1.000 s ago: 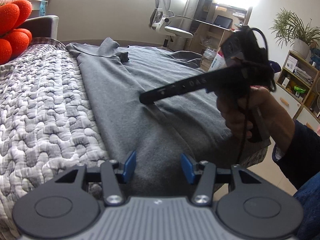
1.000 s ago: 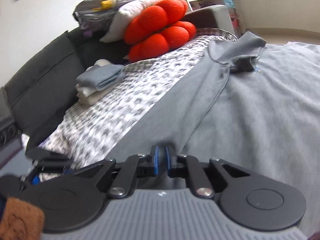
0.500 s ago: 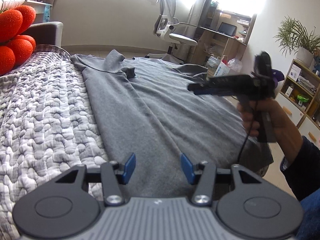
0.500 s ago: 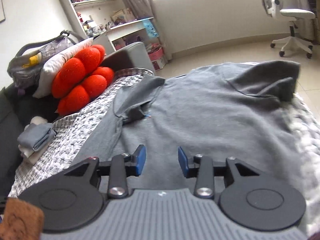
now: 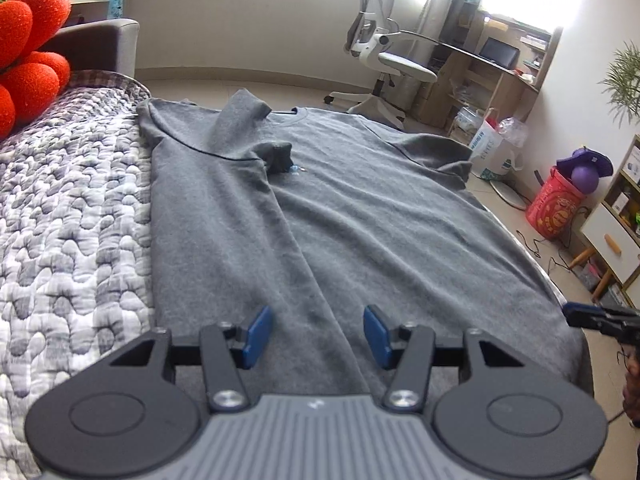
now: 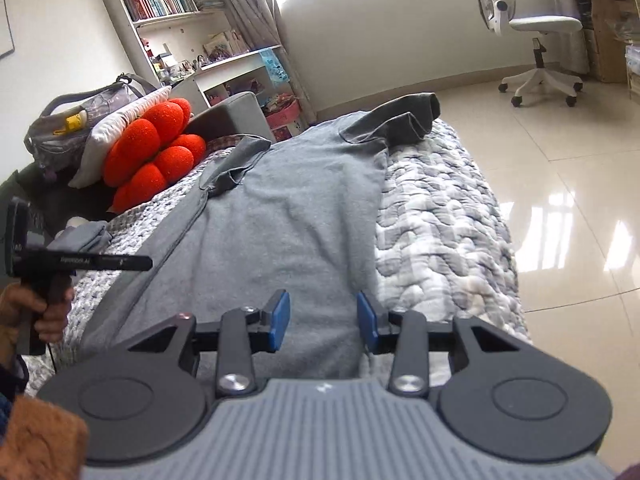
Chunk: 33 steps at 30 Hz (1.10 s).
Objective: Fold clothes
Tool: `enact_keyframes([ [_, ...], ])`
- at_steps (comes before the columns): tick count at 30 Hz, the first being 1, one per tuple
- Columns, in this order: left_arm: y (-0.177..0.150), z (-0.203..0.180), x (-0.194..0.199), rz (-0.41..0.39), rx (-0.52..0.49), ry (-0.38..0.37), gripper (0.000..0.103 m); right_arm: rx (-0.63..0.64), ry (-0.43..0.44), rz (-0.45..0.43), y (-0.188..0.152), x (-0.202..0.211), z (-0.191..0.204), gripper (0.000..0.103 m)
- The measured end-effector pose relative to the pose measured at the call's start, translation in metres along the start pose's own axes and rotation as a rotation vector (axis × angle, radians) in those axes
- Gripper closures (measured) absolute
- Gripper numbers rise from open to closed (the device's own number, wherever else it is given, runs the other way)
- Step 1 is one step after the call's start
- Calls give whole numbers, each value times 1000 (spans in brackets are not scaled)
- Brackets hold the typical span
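Observation:
A grey T-shirt (image 5: 360, 216) lies spread on the quilted bed, its left side folded inward along a long crease, the left sleeve (image 5: 248, 128) turned over onto the chest. In the right wrist view the same T-shirt (image 6: 288, 216) runs away from me, its right sleeve (image 6: 404, 120) bunched at the far edge. My left gripper (image 5: 316, 336) hovers open over the hem near the crease. My right gripper (image 6: 323, 322) is open above the hem's right side, holding nothing. The right gripper's tip (image 5: 592, 316) shows at the left wrist view's right edge.
Grey-white quilt (image 5: 60, 220) covers the bed. Red cushions (image 6: 156, 148) and a bag sit by the sofa arm. Folded clothes (image 6: 84, 236) lie at the left. A white office chair (image 6: 536, 40), desk, and red bucket (image 5: 556, 208) stand on the tiled floor.
My right gripper opened, left the shirt's folded left side and swung across to the hem's right side. The left gripper stayed open near the hem.

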State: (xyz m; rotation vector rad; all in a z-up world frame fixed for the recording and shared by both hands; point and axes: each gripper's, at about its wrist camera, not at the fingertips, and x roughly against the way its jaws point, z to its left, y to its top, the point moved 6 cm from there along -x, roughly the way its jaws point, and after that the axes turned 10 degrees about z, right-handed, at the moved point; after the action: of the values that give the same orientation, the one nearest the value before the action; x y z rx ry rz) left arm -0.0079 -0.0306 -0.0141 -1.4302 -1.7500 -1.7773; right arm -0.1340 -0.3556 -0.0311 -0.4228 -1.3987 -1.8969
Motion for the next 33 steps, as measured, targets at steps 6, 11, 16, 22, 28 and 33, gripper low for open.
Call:
enact_keyframes([
  [6, 20, -2, -15, -14, 23, 45, 53, 22, 2, -15, -16, 9, 2, 61],
  [11, 35, 2, -28, 1, 55, 52, 53, -50, 64, -38, -2, 10, -7, 60],
  [16, 71, 1, -31, -18, -11, 104, 52, -235, 114, -34, 61, -19, -41, 51],
  [22, 123, 15, -50, -36, -13, 103, 51, -391, 139, -49, 146, -68, -83, 32],
  [28, 142, 29, -97, 1, 41, 75, 51, -530, 133, -58, 189, -120, -115, 31],
  [33, 152, 26, -113, -21, 33, 33, 51, -450, 68, -51, 199, -138, -108, 31],
])
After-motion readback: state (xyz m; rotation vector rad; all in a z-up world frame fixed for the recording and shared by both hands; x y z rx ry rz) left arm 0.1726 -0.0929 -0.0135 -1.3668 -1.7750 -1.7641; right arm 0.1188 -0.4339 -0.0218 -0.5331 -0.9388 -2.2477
